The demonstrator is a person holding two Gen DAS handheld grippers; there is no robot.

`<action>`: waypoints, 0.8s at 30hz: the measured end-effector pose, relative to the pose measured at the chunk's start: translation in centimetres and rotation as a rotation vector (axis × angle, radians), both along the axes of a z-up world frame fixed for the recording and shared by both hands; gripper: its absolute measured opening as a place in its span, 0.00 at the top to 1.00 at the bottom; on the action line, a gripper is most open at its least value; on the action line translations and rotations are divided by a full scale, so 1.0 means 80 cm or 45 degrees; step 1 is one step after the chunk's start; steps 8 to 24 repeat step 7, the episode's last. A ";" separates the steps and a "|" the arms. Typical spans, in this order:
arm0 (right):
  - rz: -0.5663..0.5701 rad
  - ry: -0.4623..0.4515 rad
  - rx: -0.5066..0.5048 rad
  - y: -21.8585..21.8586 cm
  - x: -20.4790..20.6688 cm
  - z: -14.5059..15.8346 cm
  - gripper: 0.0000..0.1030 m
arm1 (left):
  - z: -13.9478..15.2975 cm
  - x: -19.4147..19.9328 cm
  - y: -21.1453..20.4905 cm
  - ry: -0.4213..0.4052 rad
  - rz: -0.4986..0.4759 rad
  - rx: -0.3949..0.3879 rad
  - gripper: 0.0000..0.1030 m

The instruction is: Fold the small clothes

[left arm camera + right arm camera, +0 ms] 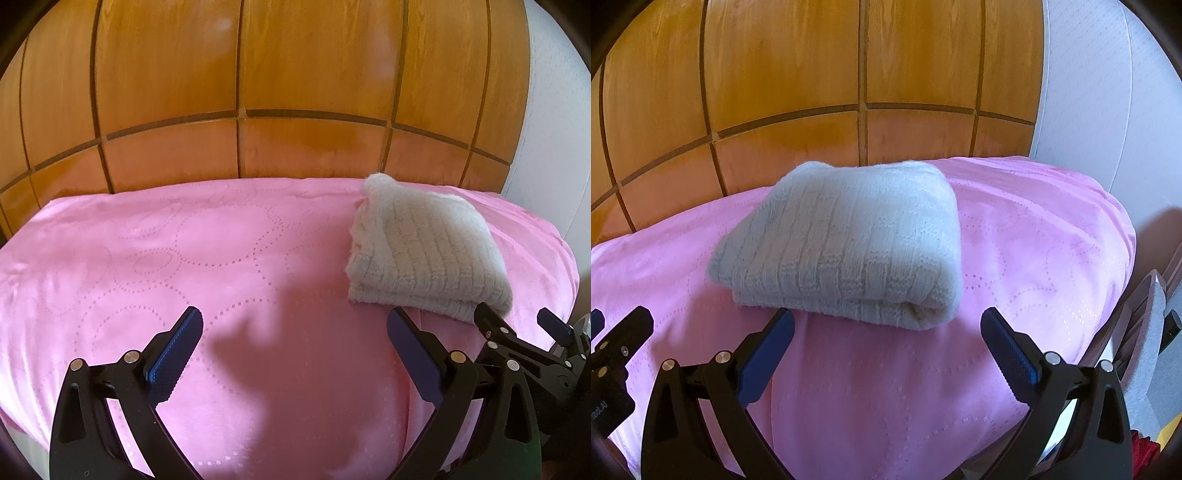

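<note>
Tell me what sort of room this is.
Probably a bedroom: a pink bedspread covers what looks like a bed, a wooden panelled headboard stands behind it, and a folded white knit garment lies on top.

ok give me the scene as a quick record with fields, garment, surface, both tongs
garment: white knit piece, folded into a thick bundle
surface: pink bedspread with dotted circle pattern
backdrop: wooden panelled headboard
left tongs: open, holding nothing, over bare spread
right tongs: open, holding nothing, just in front of the bundle
fold state: looks already folded
</note>
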State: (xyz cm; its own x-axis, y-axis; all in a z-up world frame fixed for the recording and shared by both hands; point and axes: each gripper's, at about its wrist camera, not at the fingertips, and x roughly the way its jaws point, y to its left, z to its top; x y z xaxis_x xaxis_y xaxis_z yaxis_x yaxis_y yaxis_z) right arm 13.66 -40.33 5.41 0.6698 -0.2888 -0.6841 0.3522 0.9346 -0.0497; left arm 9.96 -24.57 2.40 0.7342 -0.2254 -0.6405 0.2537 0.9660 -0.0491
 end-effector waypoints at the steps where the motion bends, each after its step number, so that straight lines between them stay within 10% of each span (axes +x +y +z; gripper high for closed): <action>1: -0.001 -0.001 0.000 0.000 -0.001 0.000 0.02 | 0.000 0.001 0.000 0.008 0.007 -0.006 0.04; 24: -0.006 -0.003 0.001 -0.001 0.000 0.000 0.02 | -0.002 0.006 0.004 0.033 0.026 -0.019 0.04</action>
